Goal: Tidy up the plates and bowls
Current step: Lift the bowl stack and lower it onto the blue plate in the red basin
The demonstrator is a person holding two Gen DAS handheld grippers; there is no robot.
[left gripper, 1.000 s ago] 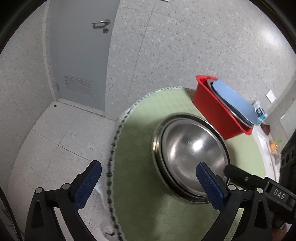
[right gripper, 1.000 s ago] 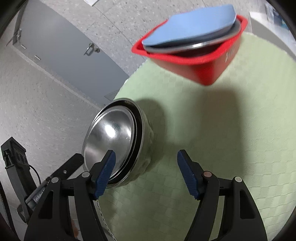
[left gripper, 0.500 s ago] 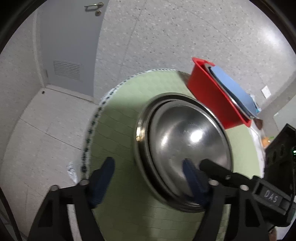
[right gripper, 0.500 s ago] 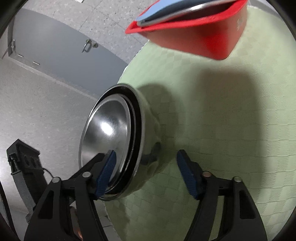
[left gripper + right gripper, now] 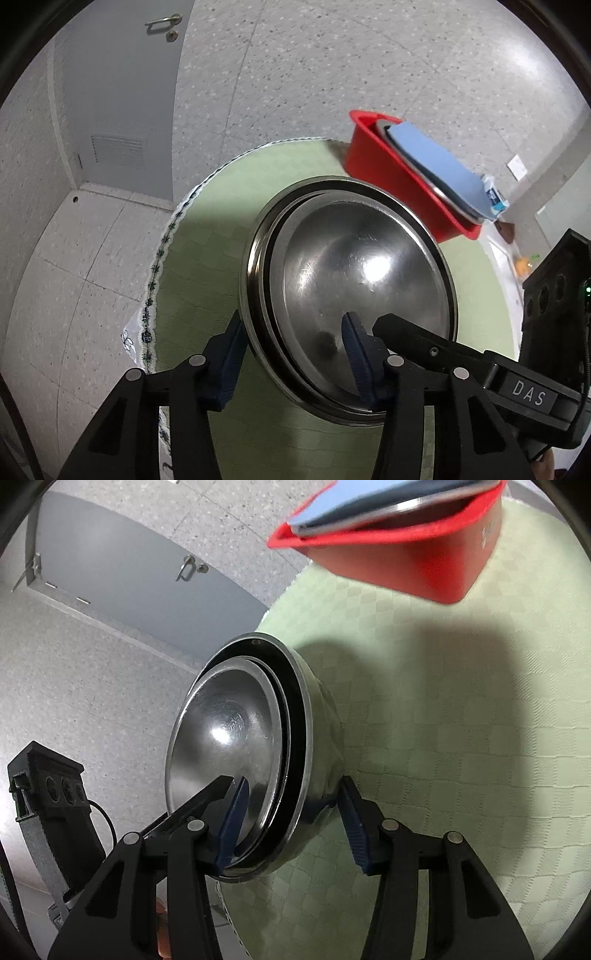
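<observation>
Nested shiny steel bowls [image 5: 354, 291], rims straddled by both grippers' parted blue-padded fingers [image 5: 232, 823]

Black plastic left claw [image 5: 291, 354] and right claw [image 5: 291, 823], blue ribbed pads, silver pivot screws, white "DAS" lettering.

Both wrist views sit close, angled down over nested steel bowls [image 5: 354, 291] [image 5: 236, 760]; 2 views share red bin [image 5: 399, 177] [image 5: 406, 565]
</observation>
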